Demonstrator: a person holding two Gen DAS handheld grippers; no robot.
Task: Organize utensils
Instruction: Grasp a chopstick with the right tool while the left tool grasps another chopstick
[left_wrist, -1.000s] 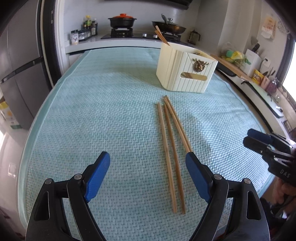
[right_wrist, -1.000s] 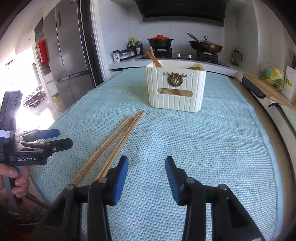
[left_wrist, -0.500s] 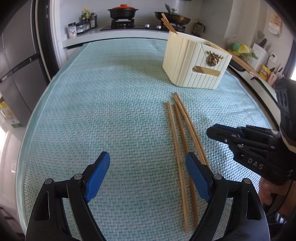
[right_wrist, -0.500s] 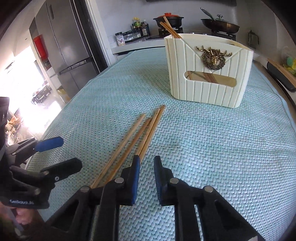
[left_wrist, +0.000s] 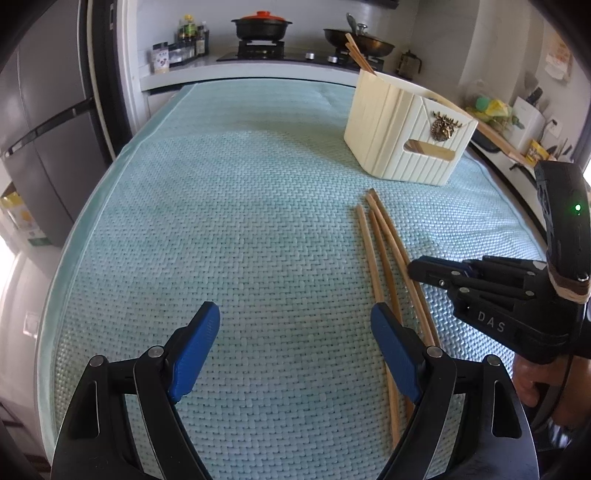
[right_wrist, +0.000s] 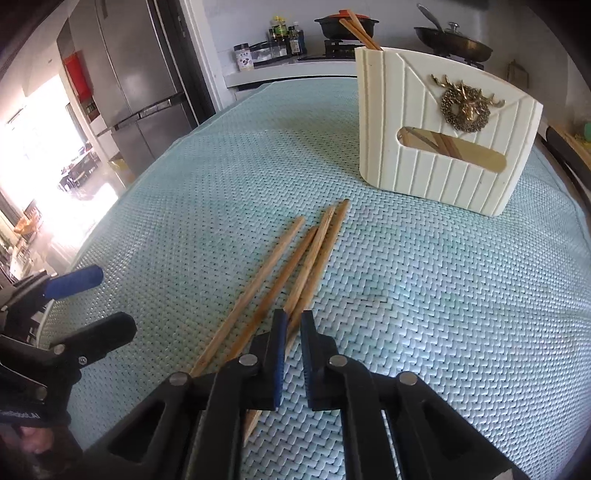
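Note:
Several wooden chopsticks (left_wrist: 384, 254) lie on the teal woven mat (left_wrist: 240, 221); they also show in the right wrist view (right_wrist: 295, 266). A cream utensil holder (left_wrist: 402, 136) with a brass deer emblem stands behind them, with two chopsticks sticking out of it; it also shows in the right wrist view (right_wrist: 439, 136). My left gripper (left_wrist: 295, 332) is open and empty, low over the mat left of the chopsticks. My right gripper (right_wrist: 291, 332) is narrowed to a small gap, down over the rightmost chopsticks, one lying in the gap; the jaws do not grip it. It shows in the left wrist view (left_wrist: 443, 273).
A fridge (right_wrist: 140, 81) stands to the left. The counter behind holds a stove with a black pot (left_wrist: 263, 27), a wok (left_wrist: 358, 38) and spice bottles (left_wrist: 184, 40). The mat's right edge (left_wrist: 517, 206) borders a side counter with clutter.
My right gripper has moved forward and down onto the chopsticks and its jaws have narrowed from wide open to a small gap. My left gripper has stayed open and shifted slightly.

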